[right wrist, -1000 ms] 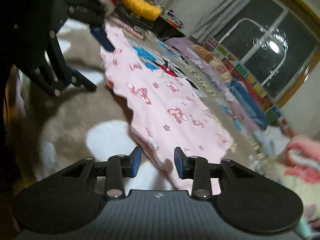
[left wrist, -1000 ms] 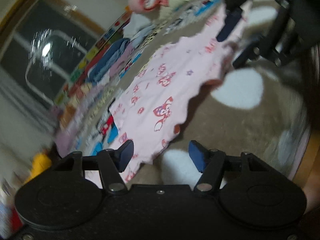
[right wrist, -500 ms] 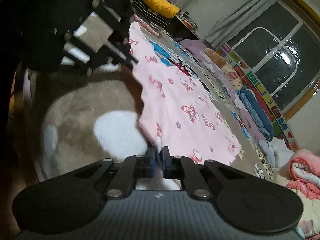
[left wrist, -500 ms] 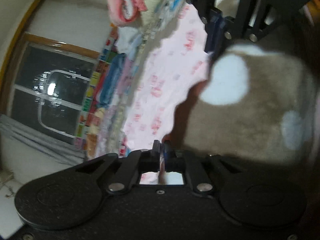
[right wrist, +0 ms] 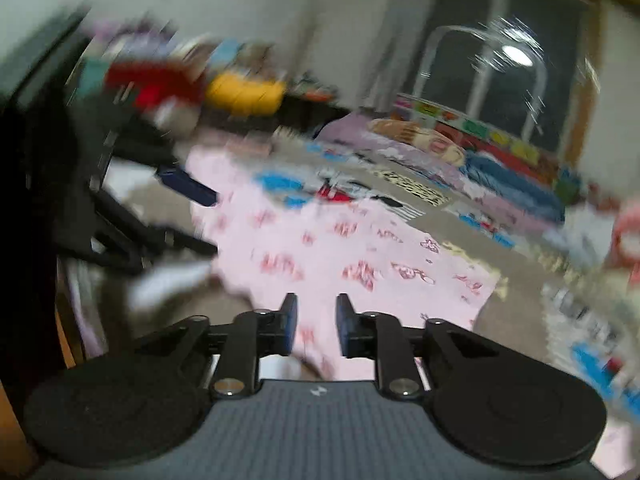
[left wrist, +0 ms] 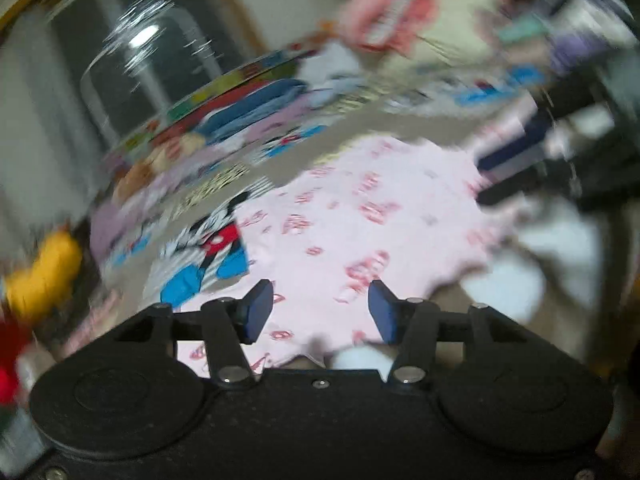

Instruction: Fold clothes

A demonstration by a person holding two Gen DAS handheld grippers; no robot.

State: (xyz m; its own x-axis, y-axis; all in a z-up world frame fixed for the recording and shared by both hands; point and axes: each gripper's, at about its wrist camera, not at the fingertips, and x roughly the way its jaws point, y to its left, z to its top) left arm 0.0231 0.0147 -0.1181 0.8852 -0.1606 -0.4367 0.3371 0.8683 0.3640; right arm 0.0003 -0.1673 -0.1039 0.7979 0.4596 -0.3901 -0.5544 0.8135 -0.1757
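Note:
A pink garment (left wrist: 360,232) with red cartoon prints lies spread flat on the floor mat; it also shows in the right wrist view (right wrist: 340,256). My left gripper (left wrist: 320,310) is open and empty, just above the garment's near edge. My right gripper (right wrist: 317,326) is open with a narrower gap, empty, above the garment's near edge at the other end. Each gripper shows at the far side of the other's view: the right one (left wrist: 516,148) and the left one (right wrist: 188,186). Both views are blurred by motion.
A cartoon-print mat (left wrist: 208,248) lies under the garment, on a grey rug with white patches (left wrist: 520,292). Folded clothes (right wrist: 512,184) line the window wall. A yellow bundle (right wrist: 244,92) and a pink-and-cream pile (left wrist: 400,8) sit at the sides.
Both grippers were shut on the garment's edge half a second ago and are open now. The garment has dropped flat onto the mat. Both cameras have swung.

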